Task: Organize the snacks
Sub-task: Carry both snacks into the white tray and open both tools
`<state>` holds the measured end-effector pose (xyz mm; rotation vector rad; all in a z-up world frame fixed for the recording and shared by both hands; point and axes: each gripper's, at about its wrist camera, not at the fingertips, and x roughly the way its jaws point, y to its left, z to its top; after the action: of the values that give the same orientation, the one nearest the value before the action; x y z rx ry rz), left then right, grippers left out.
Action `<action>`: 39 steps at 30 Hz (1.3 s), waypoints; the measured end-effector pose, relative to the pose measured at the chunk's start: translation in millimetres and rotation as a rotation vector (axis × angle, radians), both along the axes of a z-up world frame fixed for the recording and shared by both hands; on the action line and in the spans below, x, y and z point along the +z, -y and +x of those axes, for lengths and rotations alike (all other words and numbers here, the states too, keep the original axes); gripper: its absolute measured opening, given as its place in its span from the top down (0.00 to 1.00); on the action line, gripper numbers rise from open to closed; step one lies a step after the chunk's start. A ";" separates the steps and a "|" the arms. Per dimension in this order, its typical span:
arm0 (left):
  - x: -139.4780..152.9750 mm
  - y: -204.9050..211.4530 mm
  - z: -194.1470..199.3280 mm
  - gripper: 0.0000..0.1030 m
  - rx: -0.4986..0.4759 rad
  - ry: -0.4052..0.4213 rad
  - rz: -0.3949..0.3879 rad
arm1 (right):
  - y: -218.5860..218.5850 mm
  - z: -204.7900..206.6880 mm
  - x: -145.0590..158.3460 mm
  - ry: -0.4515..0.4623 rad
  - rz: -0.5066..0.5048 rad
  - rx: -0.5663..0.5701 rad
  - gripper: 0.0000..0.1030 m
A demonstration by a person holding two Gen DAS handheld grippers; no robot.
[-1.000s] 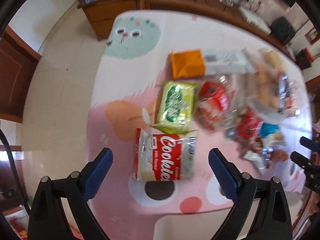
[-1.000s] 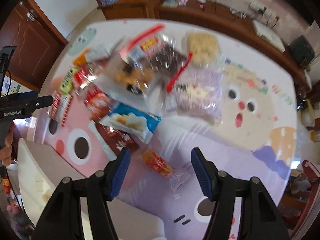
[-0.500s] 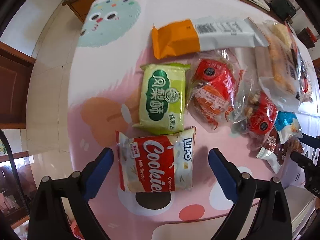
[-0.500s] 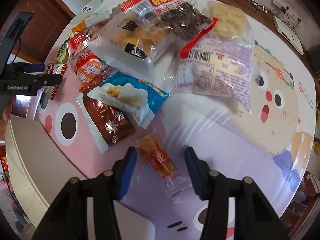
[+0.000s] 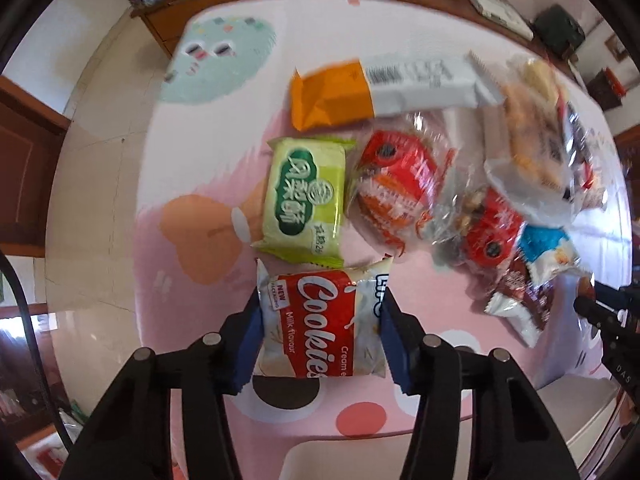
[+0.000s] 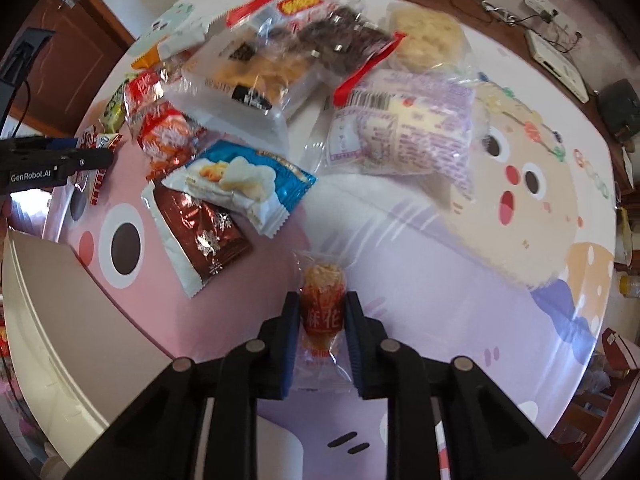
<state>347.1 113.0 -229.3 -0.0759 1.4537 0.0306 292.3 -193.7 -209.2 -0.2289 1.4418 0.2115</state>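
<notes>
My left gripper [image 5: 320, 320] is shut on a red and white cookies packet [image 5: 322, 322], its blue pads pressing both sides. Beyond it lie a green packet [image 5: 306, 196], an orange and white packet [image 5: 384, 92] and red snack packs [image 5: 400, 184]. My right gripper [image 6: 322, 312] is shut on a small orange snack packet [image 6: 322, 304] with a clear wrapper. Ahead of it lie a brown foil packet [image 6: 200, 236] and a blue and white packet [image 6: 240, 180]. The left gripper also shows at the left edge of the right wrist view [image 6: 100, 152].
The snacks lie on a round table with a pink cartoon cloth [image 5: 208, 248]. Large clear bags of biscuits [image 6: 280, 52] and a purple-printed bag [image 6: 404, 124] lie at the far side. A wooden cabinet [image 5: 200, 12] stands beyond the table. The table's near edge [image 6: 52, 300] is close below.
Both grippers have closed: the left on the cookies packet, the right on the small orange packet. Both moved forward onto their packets.
</notes>
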 end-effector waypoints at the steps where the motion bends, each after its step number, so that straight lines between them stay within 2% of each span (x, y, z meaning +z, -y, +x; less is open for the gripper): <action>1: 7.4 0.5 -2.3 0.50 0.006 0.021 0.000 | 1.4 -0.4 6.8 0.020 0.008 -0.014 0.79; 5: 55.9 -2.0 -21.8 0.50 0.034 0.133 -0.014 | 7.8 -8.0 44.5 0.122 0.020 -0.071 0.79; 8: 103.9 -1.8 -44.3 0.50 0.035 0.227 -0.020 | 9.1 -22.8 83.6 0.194 0.048 -0.116 0.79; 12: 173.6 -0.6 -92.3 0.50 0.000 0.349 -0.048 | 0.2 -50.8 131.2 0.284 0.075 -0.141 0.79; 14: 199.4 -4.2 -114.1 0.50 -0.025 0.399 -0.055 | -5.4 -67.4 159.1 0.328 0.092 -0.136 0.79; 18: 265.9 -1.5 -184.7 0.50 -0.084 0.527 -0.049 | -21.2 -118.8 209.3 0.438 0.116 -0.122 0.79; 21: 294.1 9.4 -224.0 0.50 -0.109 0.598 -0.046 | -28.4 -153.3 231.9 0.496 0.143 -0.116 0.79; 25: 308.3 21.0 -265.9 0.50 -0.122 0.640 -0.069 | -40.7 -203.6 246.4 0.558 0.176 -0.096 0.79; 29: 296.7 31.6 -296.5 0.50 -0.134 0.630 -0.095 | -54.4 -244.4 236.7 0.590 0.205 -0.079 0.79; 34: 262.6 45.0 -330.9 0.49 -0.125 0.653 -0.080 | -66.5 -285.0 215.2 0.635 0.240 -0.088 0.79; 39: 230.9 49.8 -350.6 0.49 -0.062 0.661 -0.091 | -65.8 -309.4 196.8 0.681 0.300 -0.143 0.78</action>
<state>-3.5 63.1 1.7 -0.1042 0.7954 -0.1037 -17.2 -128.0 -12.4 0.0518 0.7335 0.2035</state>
